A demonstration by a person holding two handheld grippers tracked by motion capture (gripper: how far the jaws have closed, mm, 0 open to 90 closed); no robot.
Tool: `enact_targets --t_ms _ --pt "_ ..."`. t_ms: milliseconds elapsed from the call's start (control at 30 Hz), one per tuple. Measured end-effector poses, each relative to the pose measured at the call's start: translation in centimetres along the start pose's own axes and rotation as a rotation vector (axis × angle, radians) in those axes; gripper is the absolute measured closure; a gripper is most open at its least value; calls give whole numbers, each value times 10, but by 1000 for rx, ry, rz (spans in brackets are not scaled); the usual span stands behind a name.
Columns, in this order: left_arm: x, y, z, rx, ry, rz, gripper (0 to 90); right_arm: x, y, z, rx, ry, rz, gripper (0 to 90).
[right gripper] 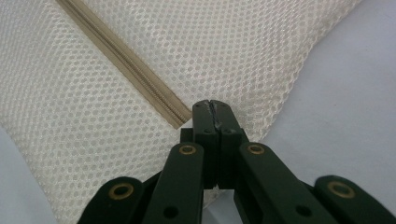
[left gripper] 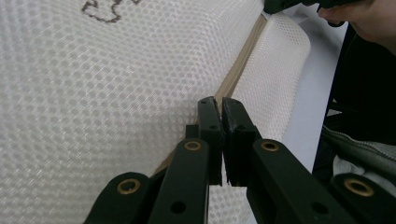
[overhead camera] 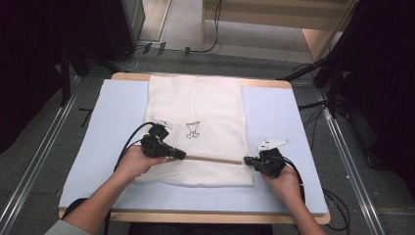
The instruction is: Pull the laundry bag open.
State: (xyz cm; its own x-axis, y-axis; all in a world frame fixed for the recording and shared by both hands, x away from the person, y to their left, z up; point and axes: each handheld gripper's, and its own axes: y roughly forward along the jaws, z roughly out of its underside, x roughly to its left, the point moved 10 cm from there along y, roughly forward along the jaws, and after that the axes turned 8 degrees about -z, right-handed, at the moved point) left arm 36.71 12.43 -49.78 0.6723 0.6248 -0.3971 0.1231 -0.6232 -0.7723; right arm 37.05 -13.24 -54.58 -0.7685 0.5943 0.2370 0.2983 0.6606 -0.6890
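From the high view we see a white mesh laundry bag (overhead camera: 195, 129) lying flat on the pale blue desk (overhead camera: 274, 122), its tan zipper (overhead camera: 210, 159) running across near the edge closest to us; what the bag holds we cannot tell, though it lies flat, and a small dark emblem (overhead camera: 193, 130) is printed near its middle. The left hand-held gripper (overhead camera: 182, 155) sits at the left end of the zipper and the right hand-held gripper (overhead camera: 247, 160) at the right end, each gripped in one of our hands. Cables (overhead camera: 313, 105) lie on the floor beside the desk, well apart from the bag. In the left gripper view, the left hand-held gripper (left gripper: 220, 103) has its jaws nearly together, just a thin gap between them, pressed down at the zipper (left gripper: 238, 70); whether they pinch the pull or the mesh we cannot tell. The other hand (left gripper: 364, 16) shows at the top right corner. In the right gripper view, the right hand-held gripper (right gripper: 212, 104) has its jaws fully together just beside the end of the zipper (right gripper: 126, 56), over the mesh at the bag's corner; whether fabric is caught between them we cannot tell.
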Motion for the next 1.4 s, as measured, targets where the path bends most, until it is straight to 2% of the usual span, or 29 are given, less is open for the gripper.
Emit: enact_targets --t_ms 533,1067,1400 --pt "16 -19 14 -10 -33 -15 889 -1 0 0 10 -3 -10 900" --pt "20 -24 18 -12 -47 -19 888 -1 0 -1 10 -9 -18 900" --pt "32 -38 30 -26 -82 -32 888 -2 1 -1 15 -11 -30 900"
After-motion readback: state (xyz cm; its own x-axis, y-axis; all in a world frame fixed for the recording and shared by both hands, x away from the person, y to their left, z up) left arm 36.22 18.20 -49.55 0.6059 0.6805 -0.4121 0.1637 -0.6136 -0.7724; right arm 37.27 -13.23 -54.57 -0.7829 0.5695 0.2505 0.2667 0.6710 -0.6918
